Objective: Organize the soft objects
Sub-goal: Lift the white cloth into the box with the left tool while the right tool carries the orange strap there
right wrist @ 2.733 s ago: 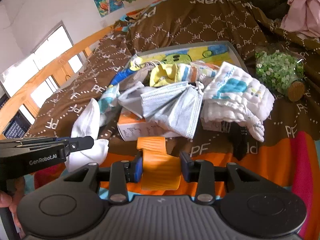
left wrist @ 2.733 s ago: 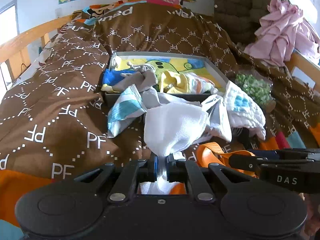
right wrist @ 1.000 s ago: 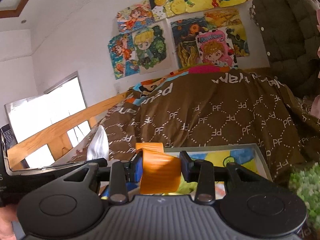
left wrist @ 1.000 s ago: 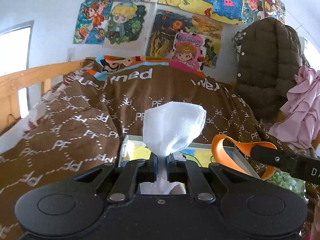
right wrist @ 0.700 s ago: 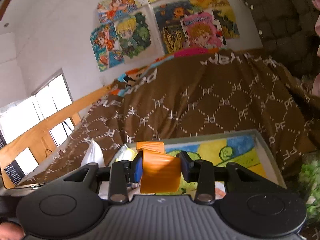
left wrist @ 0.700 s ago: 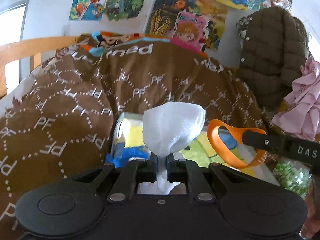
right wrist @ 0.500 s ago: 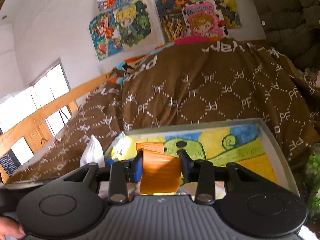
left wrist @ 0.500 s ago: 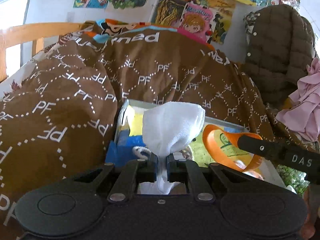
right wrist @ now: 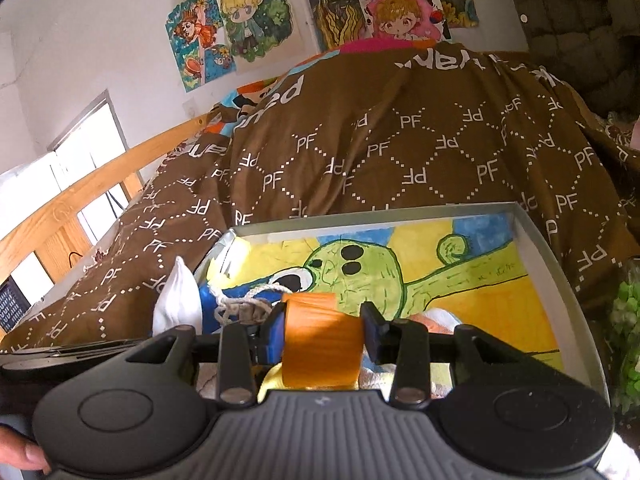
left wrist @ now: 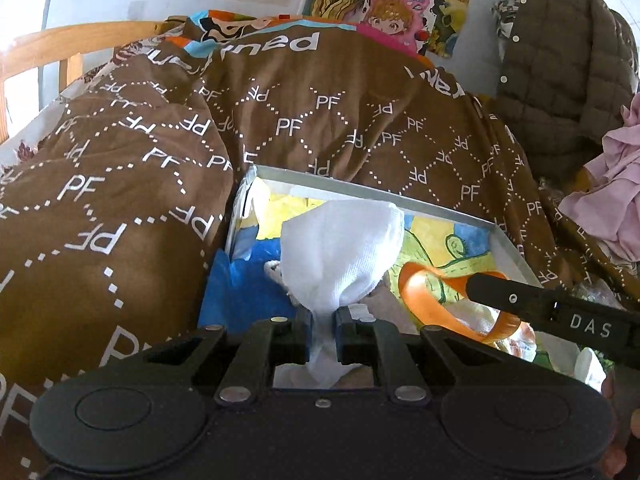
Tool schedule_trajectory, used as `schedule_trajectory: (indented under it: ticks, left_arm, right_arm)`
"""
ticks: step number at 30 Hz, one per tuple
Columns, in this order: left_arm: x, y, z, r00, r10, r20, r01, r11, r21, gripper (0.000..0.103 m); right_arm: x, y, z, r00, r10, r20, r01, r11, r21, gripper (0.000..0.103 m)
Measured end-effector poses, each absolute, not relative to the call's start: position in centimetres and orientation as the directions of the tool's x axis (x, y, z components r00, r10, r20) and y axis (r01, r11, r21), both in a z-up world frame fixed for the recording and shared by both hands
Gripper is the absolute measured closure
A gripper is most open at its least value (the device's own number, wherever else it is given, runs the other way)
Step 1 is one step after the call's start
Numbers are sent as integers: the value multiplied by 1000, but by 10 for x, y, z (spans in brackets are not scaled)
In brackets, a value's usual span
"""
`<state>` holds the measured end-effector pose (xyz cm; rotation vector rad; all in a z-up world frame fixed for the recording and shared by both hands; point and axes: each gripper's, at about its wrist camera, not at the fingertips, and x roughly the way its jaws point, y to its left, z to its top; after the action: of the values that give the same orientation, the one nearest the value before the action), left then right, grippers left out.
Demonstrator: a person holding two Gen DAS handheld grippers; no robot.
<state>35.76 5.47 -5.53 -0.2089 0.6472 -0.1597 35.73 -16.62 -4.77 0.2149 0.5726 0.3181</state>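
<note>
you've got the bed [left wrist: 328, 120] under its brown cover filling the view, and on it the box [left wrist: 360, 190] with the green cartoon on its floor, sitting right below both of your hands. that's the relation that counts: the box lies ahead of and under both sets of fingers, so each drop is judged to be straight down.

your left gripper [left wrist: 322, 330] hangs over the box's left end, jaws starting to open though the pads look pressed on the sock [left wrist: 340, 248], whose toe stands up and forward along the fingers. your right gripper [right wrist: 323, 330] clamps the orange band [right wrist: 320, 340] across its width, the loop poking out over the middle of the box. in the left view the two sit just beside each other, not touching.
</note>
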Motion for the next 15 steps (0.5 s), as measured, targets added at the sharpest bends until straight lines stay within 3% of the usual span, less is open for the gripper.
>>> schedule_trajectory:
  ticks: [15]
  left_arm:
    - [357,54,-55,786,-204,-584,78,969,-234,80]
  right_arm:
    - [357,-168,-47,797,336,-502,-218,935,280,54]
